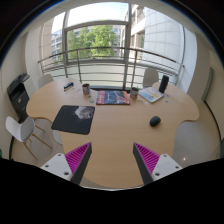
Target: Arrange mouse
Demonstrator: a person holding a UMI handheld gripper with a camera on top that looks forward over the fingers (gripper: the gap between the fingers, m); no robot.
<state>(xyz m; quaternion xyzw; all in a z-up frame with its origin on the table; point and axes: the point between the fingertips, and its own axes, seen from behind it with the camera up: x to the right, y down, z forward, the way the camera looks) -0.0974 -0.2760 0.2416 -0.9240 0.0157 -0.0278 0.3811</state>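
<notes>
A small black mouse (155, 121) lies on the round wooden table (115, 135), to the right, beyond my right finger. A black mouse mat (73, 119) lies on the table's left side, beyond my left finger. My gripper (113, 162) is open and empty, held above the table's near part. Its two magenta pads (78, 157) stand wide apart with bare wood between them.
A colourful magazine (112, 97), a dark cup (86, 90), a white book (151, 95) and a black speaker (163, 84) stand along the table's far side. A black chair (20, 98) and a white chair (20, 130) are at the left. Windows with a railing lie beyond.
</notes>
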